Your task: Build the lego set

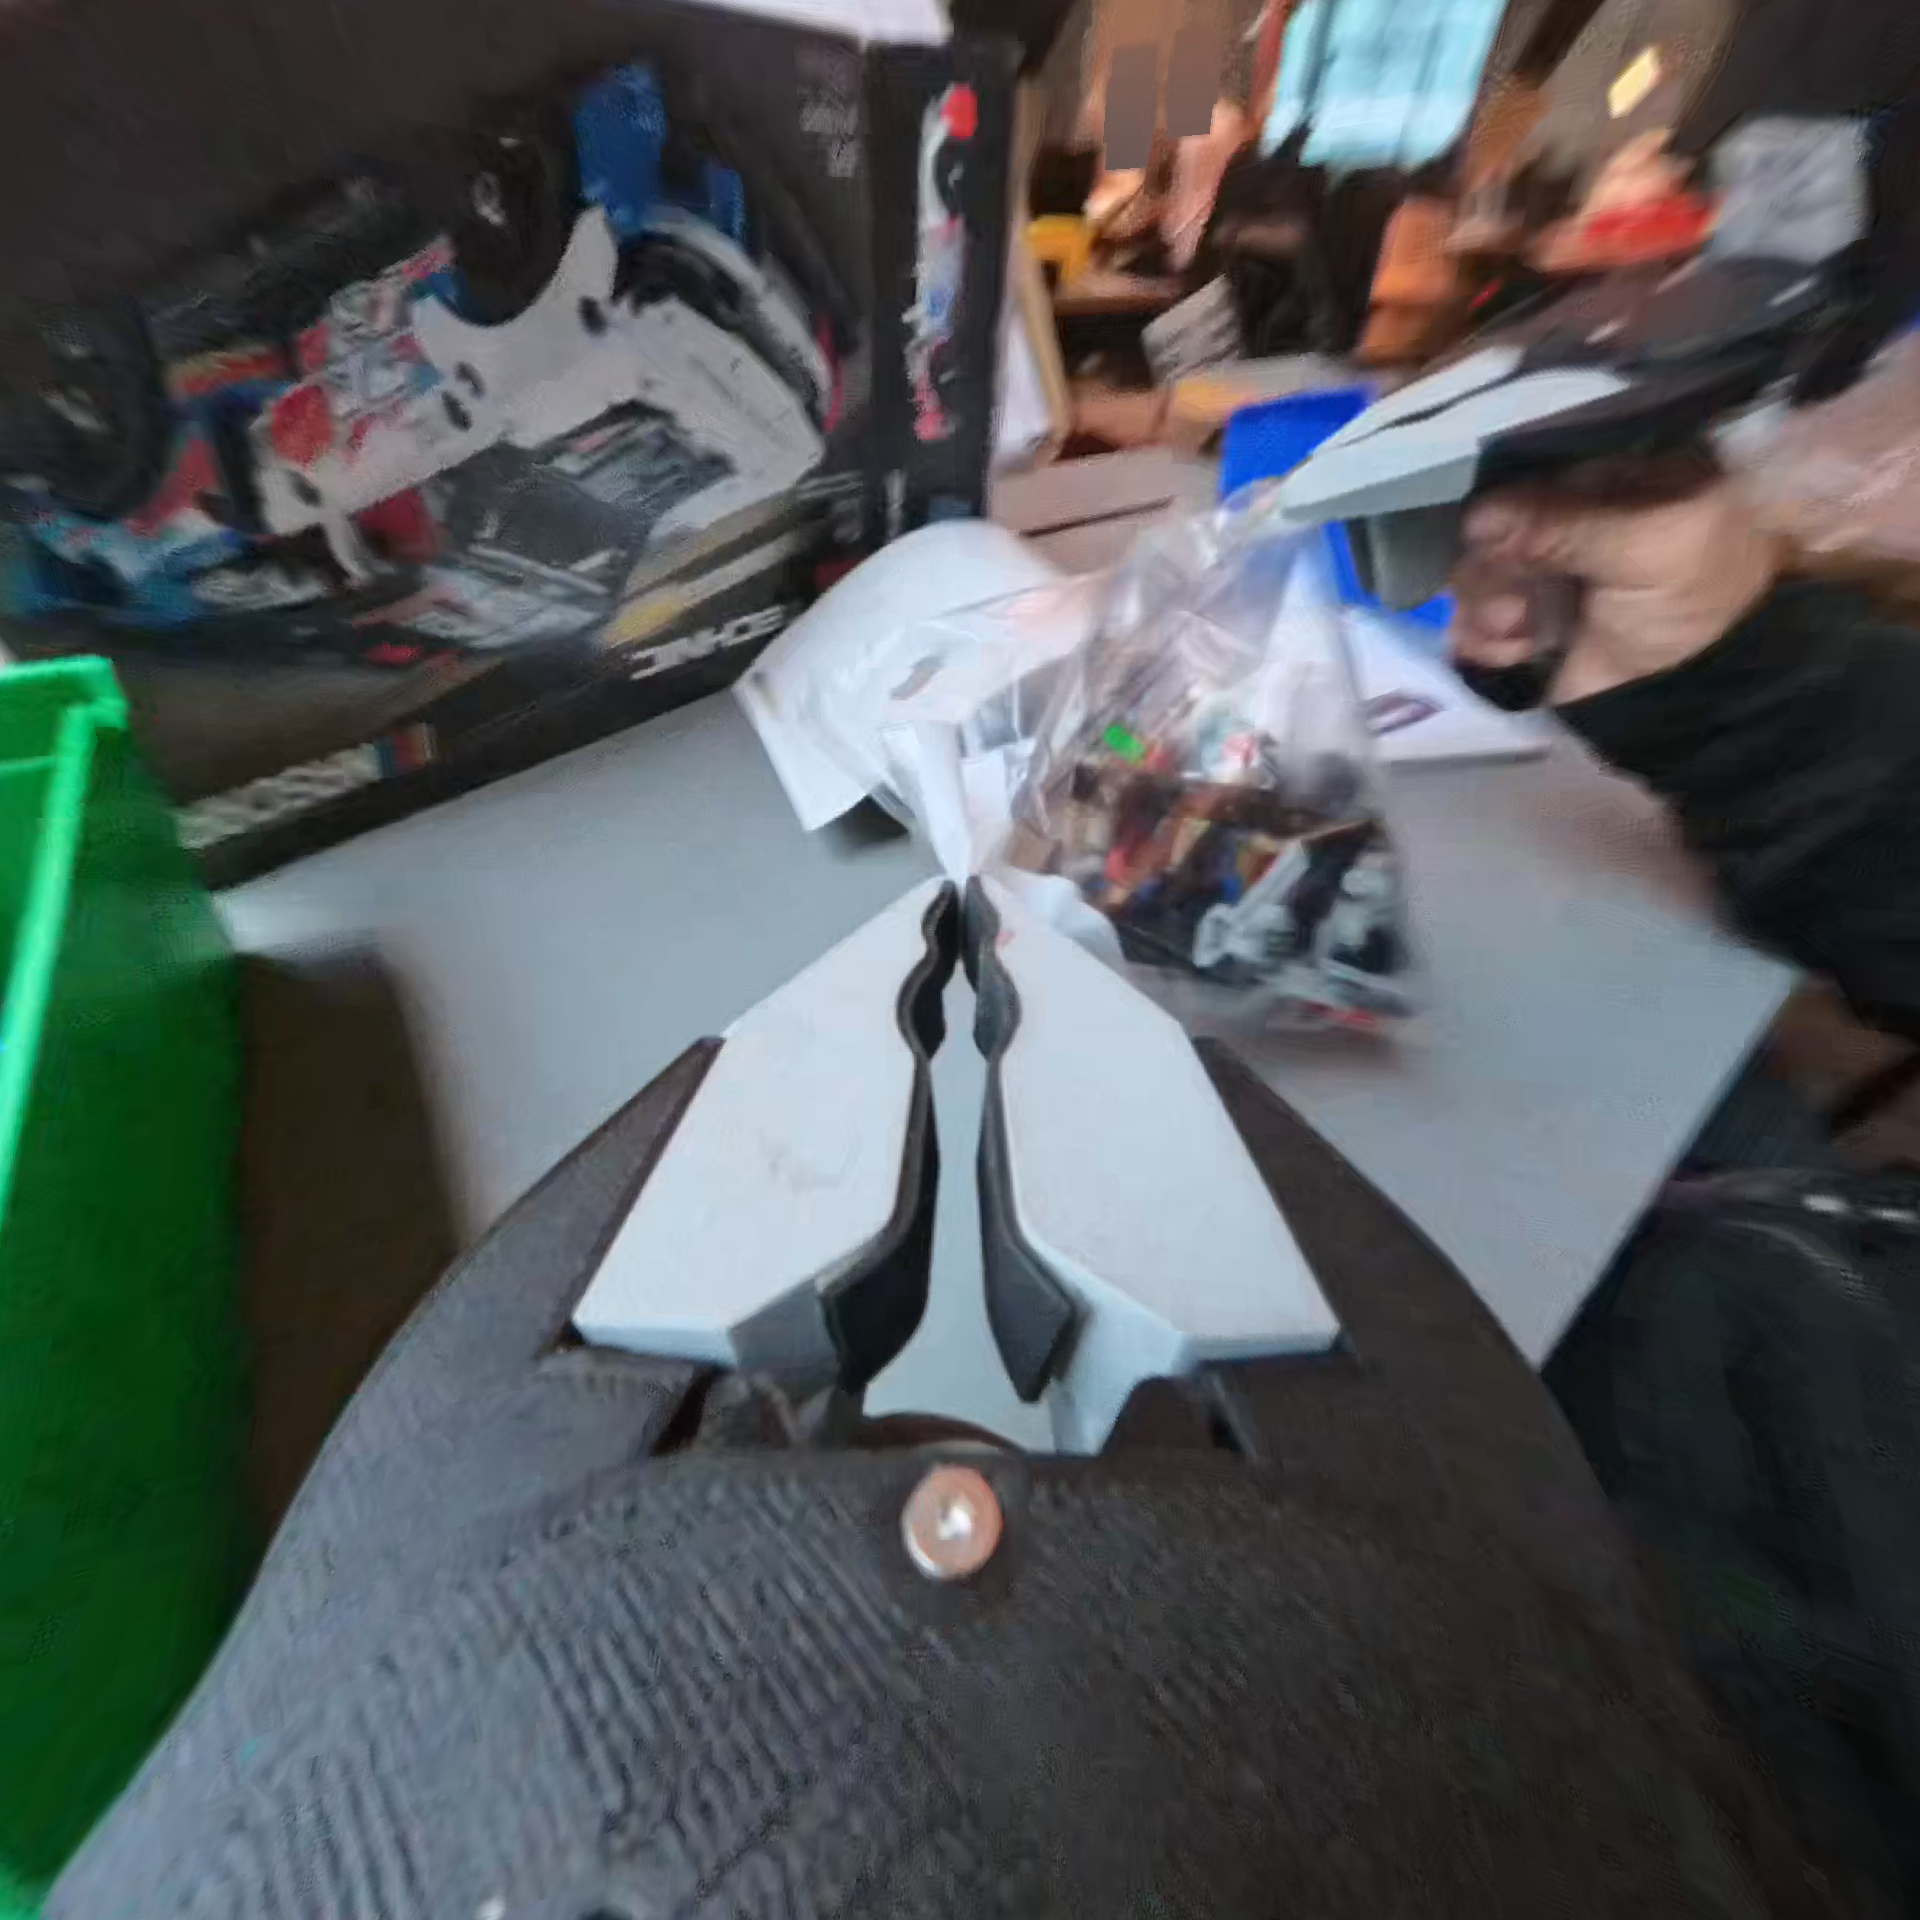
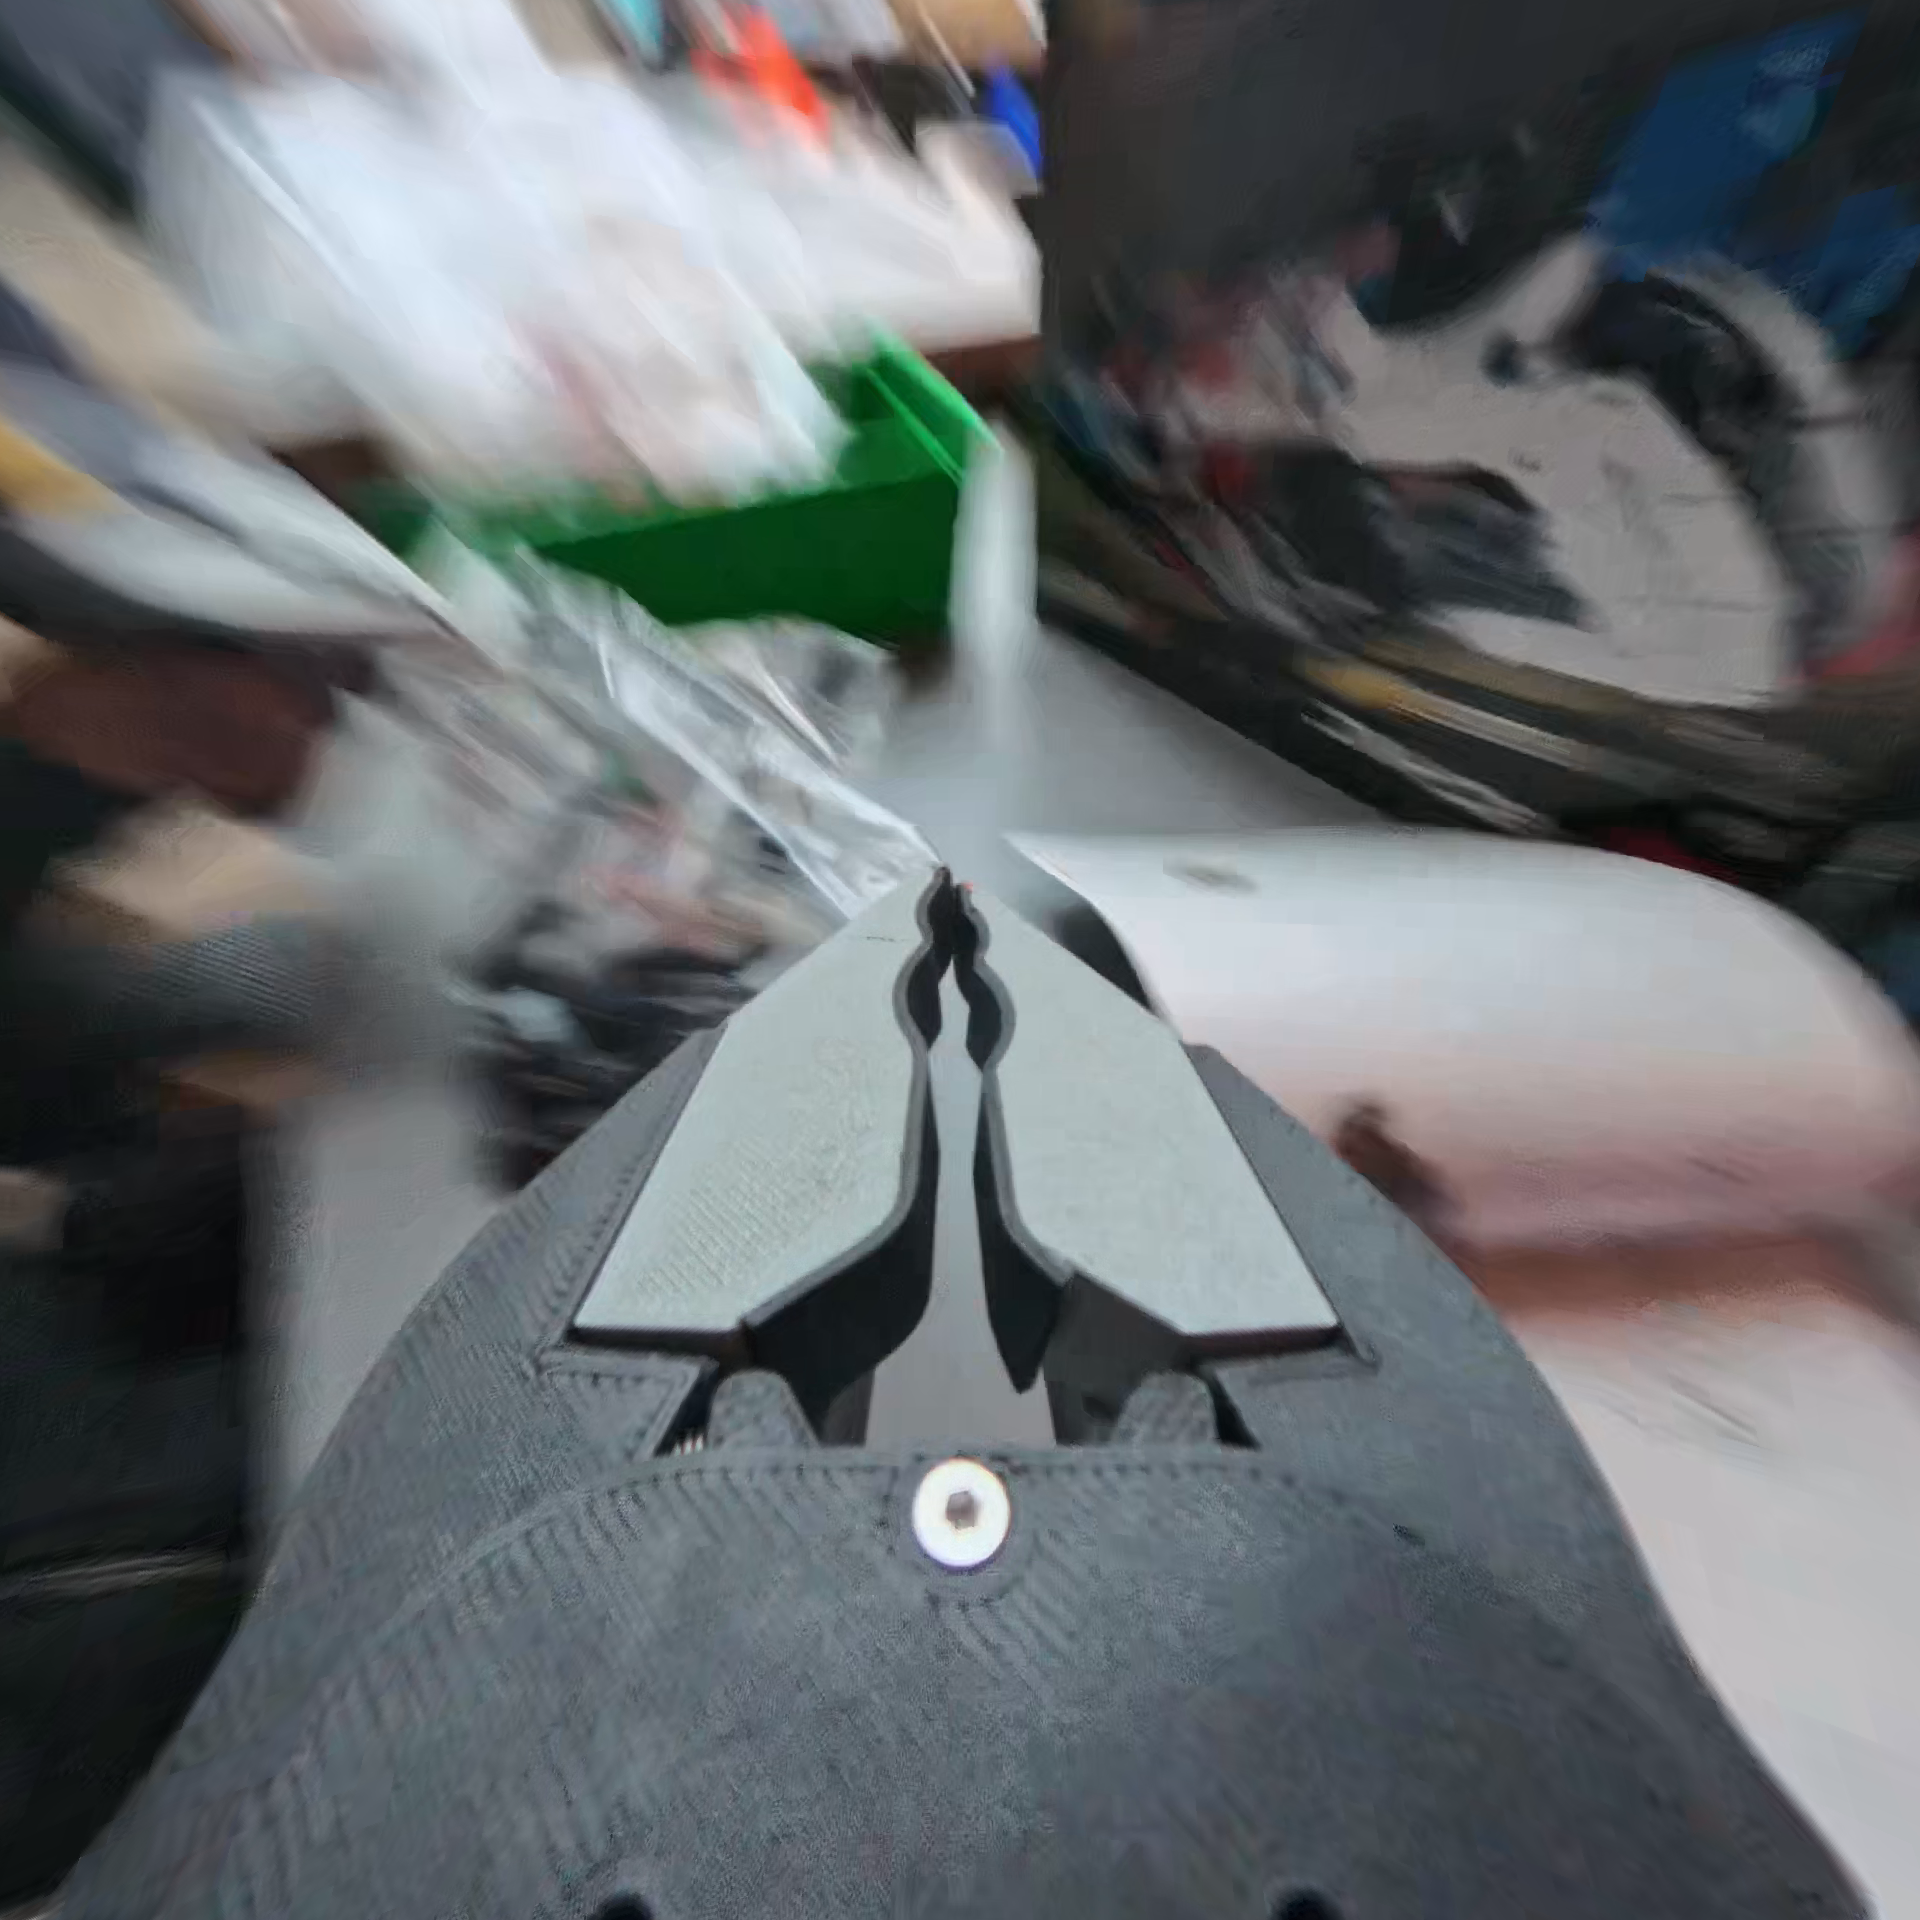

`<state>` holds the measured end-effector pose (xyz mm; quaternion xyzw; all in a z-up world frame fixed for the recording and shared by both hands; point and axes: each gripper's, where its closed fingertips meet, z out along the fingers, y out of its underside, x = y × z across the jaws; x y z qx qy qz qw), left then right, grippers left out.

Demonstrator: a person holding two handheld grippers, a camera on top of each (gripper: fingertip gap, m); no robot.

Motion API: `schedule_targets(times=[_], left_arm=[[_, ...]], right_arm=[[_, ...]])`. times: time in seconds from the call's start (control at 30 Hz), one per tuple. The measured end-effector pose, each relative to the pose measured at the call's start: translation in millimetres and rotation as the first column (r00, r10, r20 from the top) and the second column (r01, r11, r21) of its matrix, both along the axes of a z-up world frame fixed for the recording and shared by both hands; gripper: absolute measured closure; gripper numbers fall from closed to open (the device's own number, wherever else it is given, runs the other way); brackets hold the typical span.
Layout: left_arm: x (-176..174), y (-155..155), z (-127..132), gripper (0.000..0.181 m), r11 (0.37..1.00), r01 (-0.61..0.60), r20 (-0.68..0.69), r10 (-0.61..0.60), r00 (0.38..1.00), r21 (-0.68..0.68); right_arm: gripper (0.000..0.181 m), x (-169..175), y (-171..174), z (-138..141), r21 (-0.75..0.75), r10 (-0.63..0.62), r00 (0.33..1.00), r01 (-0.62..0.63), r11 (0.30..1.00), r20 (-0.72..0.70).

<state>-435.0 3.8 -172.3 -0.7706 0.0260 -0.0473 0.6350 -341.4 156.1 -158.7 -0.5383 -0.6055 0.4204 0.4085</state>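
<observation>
Over grey table (image 1: 582, 935) | left gripper (image 1: 961, 894) level, pinching clear bag of lego pieces (image 1: 1195, 790) | right gripper (image 2: 948, 883) raised, pinching same bag's upper edge.

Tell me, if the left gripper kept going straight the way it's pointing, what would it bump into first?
Most likely the clear plastic bag of Lego pieces: the left gripper has its tips at the bag's edge, seemingly pinching it. Depth is blurry; past it lies white paper.
</observation>
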Motion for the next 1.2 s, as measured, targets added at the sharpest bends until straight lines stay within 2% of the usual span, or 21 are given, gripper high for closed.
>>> schedule_targets(times=[0.03, 0.07, 0.1, 0.17, 0.3, 0.47, 0.6, 0.63, 0.7, 0.77, 0.8, 0.87, 0.93, 1.0, 1.03, 1.07, 1.1, 1.17, 1.2], left_arm=[[4, -3, -2, 0.181, 0.999, 0.044, 0.046, -0.044, 0.998, -0.003], [6, 2, -9, 0.181, 0.999, 0.032, -0.029, -0.033, 0.999, -0.043], [13, 9, -10, 0.181, 0.997, 0.043, -0.070, -0.047, 0.996, -0.058], [20, 20, -1, 0.181, 0.997, 0.079, -0.042, -0.080, 0.996, -0.023], [20, 28, 2, 0.181, 0.993, 0.116, -0.044, -0.117, 0.992, -0.024], [6, 25, -28, 0.180, 0.984, 0.071, -0.064, -0.083, 0.995, -0.165], [-33, 28, -51, 0.179, 0.971, -0.064, -0.138, 0.033, 0.990, -0.230], [-48, 29, -62, 0.168, 0.951, -0.122, -0.152, 0.081, 0.985, -0.283], [-68, 24, -75, 0.161, 0.903, -0.206, -0.140, 0.164, 0.977, -0.377], [-60, 13, -55, 0.154, 0.940, -0.179, -0.106, 0.154, 0.982, -0.290], [-57, 4, -44, 0.151, 0.952, -0.182, -0.108, 0.160, 0.981, -0.244], [-45, -14, -37, 0.144, 0.955, -0.177, -0.142, 0.146, 0.979, -0.239], [-23, -26, -46, 0.139, 0.951, -0.124, -0.134, 0.089, 0.987, -0.282], [21, -33, -65, 0.134, 0.925, 0.041, -0.032, -0.057, 0.998, -0.378], [40, -33, -70, 0.133, 0.914, 0.097, 0.009, -0.102, 0.995, -0.394], [59, -32, -73, 0.133, 0.912, 0.139, 0.025, -0.140, 0.990, -0.385], [76, -31, -75, 0.135, 0.910, 0.175, 0.009, -0.185, 0.983, -0.377], [85, -23, -86, 0.137, 0.913, 0.120, -0.099, -0.171, 0.980, -0.390], [92, -21, -92, 0.135, 0.907, 0.116, -0.125, -0.180, 0.976, -0.404]], right_arm=[[0.181, 7, -12, 27, -0.160, 0.115, 0.986, -0.134, 0.978, -0.123], [0.181, 7, -18, 39, -0.115, 0.137, 0.980, -0.154, 0.981, -0.146], [0.181, 1, -22, 43, 0.000, 0.128, 0.985, -0.129, 0.992, -0.119], [0.181, -11, -32, 48, 0.085, 0.141, 0.986, -0.133, 0.987, -0.093], [0.181, -20, -34, 41, -0.025, 0.180, 0.980, -0.182, 0.983, -0.084], [0.181, -27, -40, 17, -0.196, 0.223, 0.971, -0.236, 0.952, -0.089], [0.150, -25, -58, 13, -0.322, 0.329, 0.938, -0.347, 0.881, -0.111], [0.140, -23, -58, 15, -0.323, 0.330, 0.936, -0.352, 0.879, -0.123], [0.128, -13, -58, 6, -0.328, 0.335, 0.939, -0.342, 0.881, -0.079], [0.116, 0, -61, -8, -0.337, 0.344, 0.938, -0.337, 0.879, -0.040], [0.116, 8, -63, -18, -0.344, 0.342, 0.939, -0.325, 0.881, -0.011], [0.109, 20, -71, -44, -0.363, 0.355, 0.932, -0.306, 0.880, 0.076], [0.107, 23, -77, -66, -0.382, 0.350, 0.926, -0.276, 0.882, 0.138], [0.103, 19, -89, -83, -0.440, 0.372, 0.909, -0.260, 0.860, 0.190], [0.103, 16, -97, -92, -0.466, 0.388, 0.893, -0.250, 0.849, 0.228], [0.119, 14, -105, -101, -0.469, 0.405, 0.873, -0.248, 0.848, 0.270], [0.152, 11, -107, -108, -0.432, 0.388, 0.869, -0.236, 0.870, 0.306], [0.172, 4, -110, -105, -0.375, 0.370, 0.878, -0.246, 0.894, 0.305], [0.177, 1, -112, -101, -0.384, 0.370, 0.878, -0.243, 0.891, 0.304]])
